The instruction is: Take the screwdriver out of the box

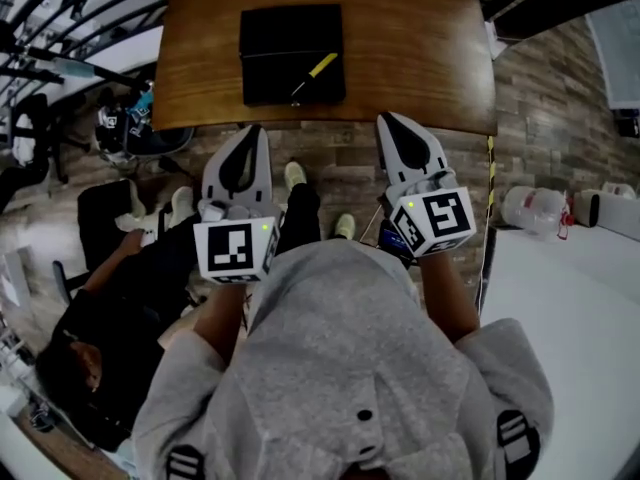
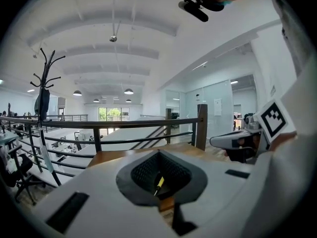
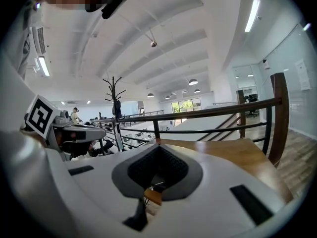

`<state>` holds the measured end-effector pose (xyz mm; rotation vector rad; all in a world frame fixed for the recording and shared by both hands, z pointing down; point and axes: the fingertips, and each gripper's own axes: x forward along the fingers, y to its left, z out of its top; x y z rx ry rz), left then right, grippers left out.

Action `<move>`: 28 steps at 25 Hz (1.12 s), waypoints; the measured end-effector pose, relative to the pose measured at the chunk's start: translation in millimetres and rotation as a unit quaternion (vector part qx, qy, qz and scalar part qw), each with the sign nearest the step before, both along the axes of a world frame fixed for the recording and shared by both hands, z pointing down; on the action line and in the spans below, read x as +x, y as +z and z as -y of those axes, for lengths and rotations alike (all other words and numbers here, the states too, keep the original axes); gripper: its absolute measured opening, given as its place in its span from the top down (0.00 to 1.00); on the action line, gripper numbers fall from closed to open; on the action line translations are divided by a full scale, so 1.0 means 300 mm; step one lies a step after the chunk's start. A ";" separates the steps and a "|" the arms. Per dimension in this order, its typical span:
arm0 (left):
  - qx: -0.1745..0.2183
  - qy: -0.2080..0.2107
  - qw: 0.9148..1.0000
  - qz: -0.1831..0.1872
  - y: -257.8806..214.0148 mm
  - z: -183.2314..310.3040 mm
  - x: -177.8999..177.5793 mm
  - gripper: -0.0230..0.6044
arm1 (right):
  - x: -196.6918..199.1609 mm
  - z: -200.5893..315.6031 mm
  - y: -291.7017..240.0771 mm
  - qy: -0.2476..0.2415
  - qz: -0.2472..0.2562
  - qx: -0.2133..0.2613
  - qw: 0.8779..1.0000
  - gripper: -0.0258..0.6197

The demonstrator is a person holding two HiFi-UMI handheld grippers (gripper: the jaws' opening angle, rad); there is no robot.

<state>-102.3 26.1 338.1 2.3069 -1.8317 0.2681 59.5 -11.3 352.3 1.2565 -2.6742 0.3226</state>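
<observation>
While I stand at its near edge, the wooden tabletop (image 1: 420, 58) lies ahead of me on a floor (image 1: 330, 153) of brown, plank-like tiles. Past its far side a dark railing (image 2: 124, 124) guards a drop into a bright, white-ceilinged hall, with a coat stand (image 2: 43, 83) off to the left.

I hold my left gripper (image 1: 254, 136) over the floor, just short of the tabletop, with its fingers pressed together and nothing between them. My right gripper (image 1: 388, 123) is level with it and well apart from it. Its fingers are also closed and empty, and their tips just reach the tabletop's edge.

The black box (image 1: 285, 48) sits flat toward the left middle of the tabletop. The screwdriver (image 1: 315, 73), yellow-handled, lies slantwise on the box near its front right corner, and neither gripper touches it. From the left gripper view I catch it through the gap behind the closed fingertips.

A person (image 1: 110, 298) in dark clothes sits low on my left, beside the left gripper. A clear water jug (image 1: 535, 208) lies on the floor to my right, next to a white surface.
</observation>
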 end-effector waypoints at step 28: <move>0.009 0.009 1.000 -0.026 0.006 0.386 -0.269 0.94 | -0.270 0.407 -0.006 -0.011 -0.050 0.008 0.999 0.94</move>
